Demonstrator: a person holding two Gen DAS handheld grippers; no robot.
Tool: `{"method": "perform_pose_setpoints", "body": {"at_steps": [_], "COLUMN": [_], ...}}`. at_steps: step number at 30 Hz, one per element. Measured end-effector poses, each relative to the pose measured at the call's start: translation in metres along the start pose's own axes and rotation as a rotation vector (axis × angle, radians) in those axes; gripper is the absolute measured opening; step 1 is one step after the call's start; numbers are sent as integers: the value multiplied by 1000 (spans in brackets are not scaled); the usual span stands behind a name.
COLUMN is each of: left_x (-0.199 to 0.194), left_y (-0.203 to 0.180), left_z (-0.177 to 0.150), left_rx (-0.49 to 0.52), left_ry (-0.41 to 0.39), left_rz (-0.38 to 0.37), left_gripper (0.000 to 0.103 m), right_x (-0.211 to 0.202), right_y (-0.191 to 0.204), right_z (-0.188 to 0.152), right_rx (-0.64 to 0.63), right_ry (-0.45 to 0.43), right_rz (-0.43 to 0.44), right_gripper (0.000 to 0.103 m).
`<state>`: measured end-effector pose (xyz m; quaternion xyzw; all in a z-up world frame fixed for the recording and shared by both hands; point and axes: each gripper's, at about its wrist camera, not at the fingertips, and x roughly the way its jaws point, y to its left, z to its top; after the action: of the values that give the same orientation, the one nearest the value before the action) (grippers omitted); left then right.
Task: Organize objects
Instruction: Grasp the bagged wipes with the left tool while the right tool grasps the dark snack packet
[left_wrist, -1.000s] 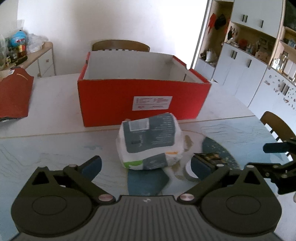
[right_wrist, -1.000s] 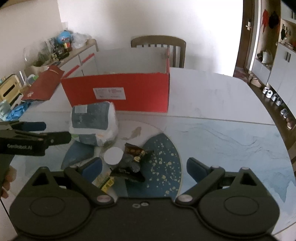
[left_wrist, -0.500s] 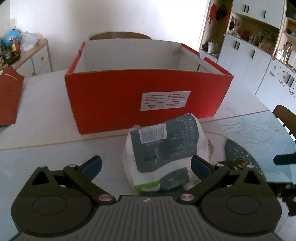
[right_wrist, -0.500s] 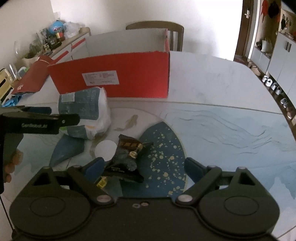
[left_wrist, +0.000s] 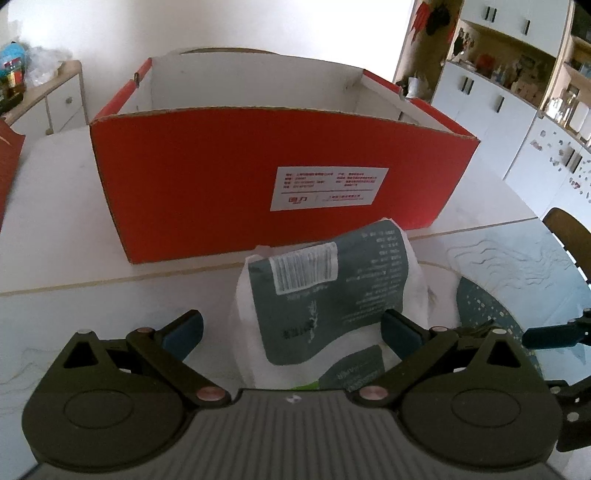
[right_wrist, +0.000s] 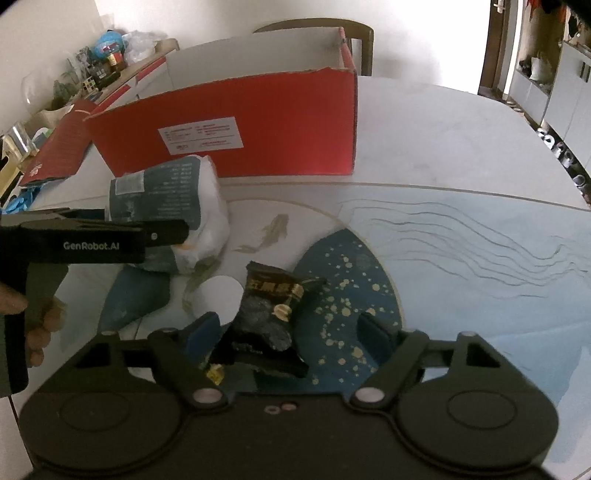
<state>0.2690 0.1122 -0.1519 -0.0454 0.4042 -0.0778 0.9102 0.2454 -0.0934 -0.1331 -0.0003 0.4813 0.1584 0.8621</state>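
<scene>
While we straddle: white-grey bag (left_wrist: 325, 314) upright, left gripper (left_wrist: 291, 332) open.
Right view only: our right gripper (right_wrist: 291, 328) closing around black packet (right_wrist: 269, 314), lying lengthwise toward red box (right_wrist: 258, 136).

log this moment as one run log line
left gripper: open around white-grey soft pack | right gripper: closing, black snack packet between

In front of you the red box (left_wrist: 192, 184) is cardboard, matt outside, with a raw brown cut edge and a white paper label (left_wrist: 328, 188). The white and grey pack (left_wrist: 332, 295) is soft plastic film with a slight shine and a paper barcode sticker. The small black snack bag (right_wrist: 271, 306) is glossy, crinkled foil. The table (right_wrist: 461, 155) looks like smooth, polished stone with a printed pattern. Your two grippers are matt black plastic with small metal pins.
</scene>
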Motion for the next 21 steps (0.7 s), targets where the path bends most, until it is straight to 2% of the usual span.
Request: {"method": "perform_pose_setpoints", "body": {"at_steps": [2, 4, 6, 8, 10, 11, 13, 21], "left_x": [0, 0, 0, -2, -3, -4, -5, -14], "left_y": [-2, -2, -4, -4, -5, -5, -4, -9], "left_z": [0, -1, -3, -2, -2, -2, -2, 1], "left_rx": [11, 27, 40, 38, 44, 46, 39, 43], "left_ry": [-7, -10, -15, -19, -22, -25, -18, -41], "left_rz": [-3, -12, -23, -46, -51, -51, -71, -64], "left_gripper": [102, 102, 95, 77, 68, 60, 53, 30], "right_x": [2, 3, 4, 4, 4, 3, 2, -4], "right_y": [0, -1, -1, 0, 0, 1, 1, 3], "right_z": [1, 1, 1, 1, 1, 1, 0, 1], "right_rx": [5, 12, 15, 13, 7, 6, 4, -9], "right_ry": [8, 13, 15, 17, 17, 17, 17, -2], "right_rz": [9, 20, 29, 33, 37, 40, 44, 28], "right_gripper": [79, 72, 68, 61, 56, 54, 48, 39]}}
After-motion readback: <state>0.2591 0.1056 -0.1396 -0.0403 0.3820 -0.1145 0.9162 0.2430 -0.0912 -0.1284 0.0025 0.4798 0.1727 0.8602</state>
